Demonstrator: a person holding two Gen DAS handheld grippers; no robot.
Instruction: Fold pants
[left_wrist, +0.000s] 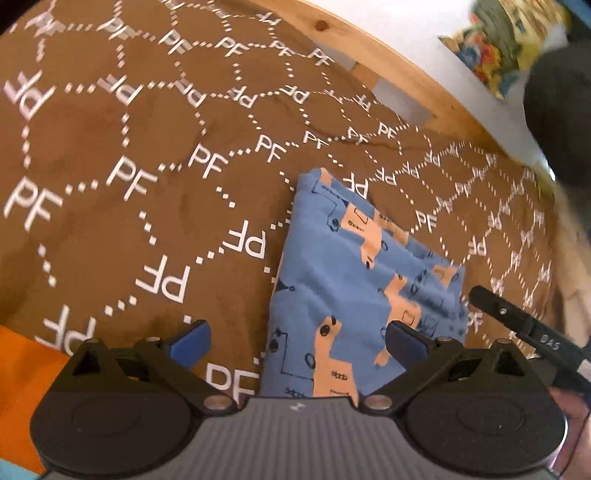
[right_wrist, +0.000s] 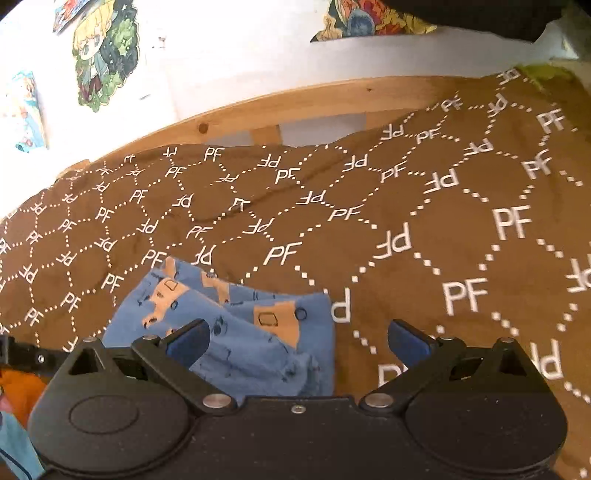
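Folded pants (left_wrist: 354, 288) beneath open left tool (left_wrist: 297, 339)

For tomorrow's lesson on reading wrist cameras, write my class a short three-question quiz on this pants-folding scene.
1. True or false: the left claw is shut on the pants.
2. What do the pants lie on? A) a bare wooden floor B) a brown blanket printed with "PF" C) a white towel
3. Fill in: the pants are ____ with orange vehicle prints.

Key: 1. False; both the left claw and the right claw are open and hold nothing. 2. B, the brown blanket. 3. Blue.
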